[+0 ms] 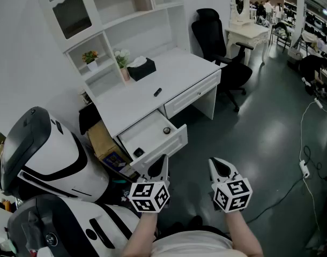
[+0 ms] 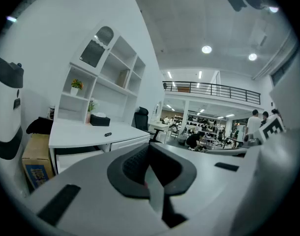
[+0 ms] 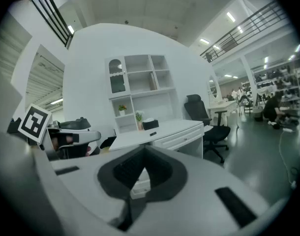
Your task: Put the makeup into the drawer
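Note:
A small black makeup item (image 1: 157, 92) lies on the white desk top (image 1: 179, 71); it also shows in the left gripper view (image 2: 107, 134) and the right gripper view (image 3: 153, 133). The desk's left drawer (image 1: 145, 137) stands pulled out, with a small round dark thing (image 1: 166, 130) inside and another dark thing (image 1: 139, 152) at its front corner. My left gripper (image 1: 162, 164) and right gripper (image 1: 217, 165) hover side by side in front of the drawer, well short of it. Both are shut with nothing between the jaws (image 2: 151, 175) (image 3: 140, 177).
A black tissue box (image 1: 141, 68) and two small potted plants (image 1: 122, 63) stand at the desk's back. A black office chair (image 1: 222, 42) is beside the desk. A white rounded machine (image 1: 45, 154) and a cardboard box (image 1: 102, 138) crowd the left. Cables (image 1: 305, 167) cross the floor.

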